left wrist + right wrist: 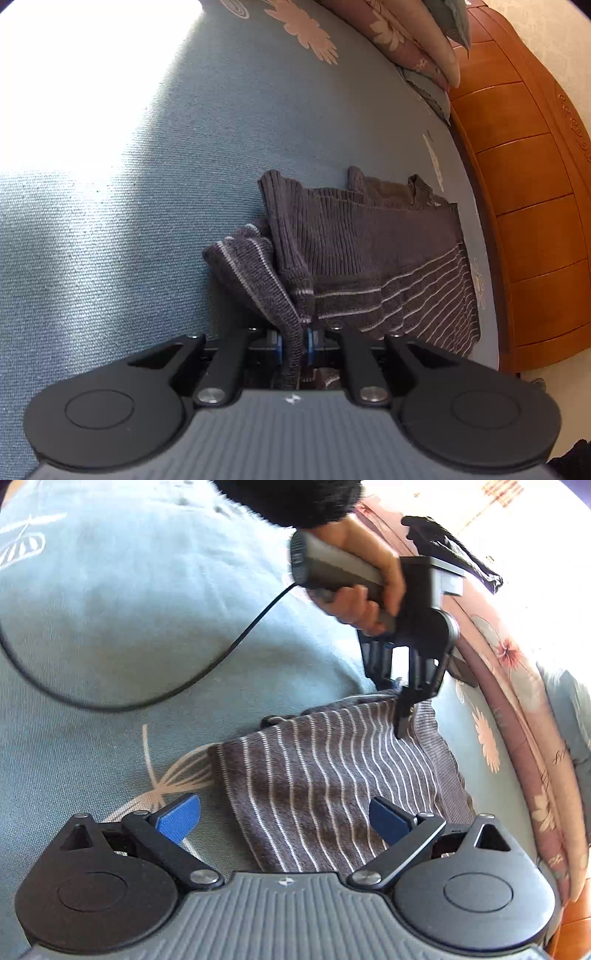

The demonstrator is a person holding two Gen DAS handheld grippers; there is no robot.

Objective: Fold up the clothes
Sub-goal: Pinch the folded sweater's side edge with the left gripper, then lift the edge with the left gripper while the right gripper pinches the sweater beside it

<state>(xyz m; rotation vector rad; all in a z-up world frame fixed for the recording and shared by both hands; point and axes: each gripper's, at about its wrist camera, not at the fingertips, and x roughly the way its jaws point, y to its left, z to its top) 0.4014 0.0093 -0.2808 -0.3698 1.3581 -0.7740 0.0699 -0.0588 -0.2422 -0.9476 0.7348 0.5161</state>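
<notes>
A dark grey knitted sweater point(373, 254) with thin white stripes lies partly folded on a blue bedsheet point(147, 221). My left gripper point(295, 345) is shut on a bunched corner of the sweater, and the knit runs down between its blue pads point(279, 345). In the right wrist view the sweater point(325, 786) spreads flat, and my right gripper point(284, 818) hovers over its near edge with its jaws wide apart and nothing between them. Farther off in that view, the left gripper point(400, 716) pinches the sweater's far corner, held by a person's hand point(369, 587).
A wooden bed frame point(528, 206) runs along the right side. Floral pillows and a quilt point(413, 37) are piled at the bed's far end. A black cable point(192, 675) trails over the sheet from the left gripper's handle. Strong sunlight whitens part of the sheet point(74, 74).
</notes>
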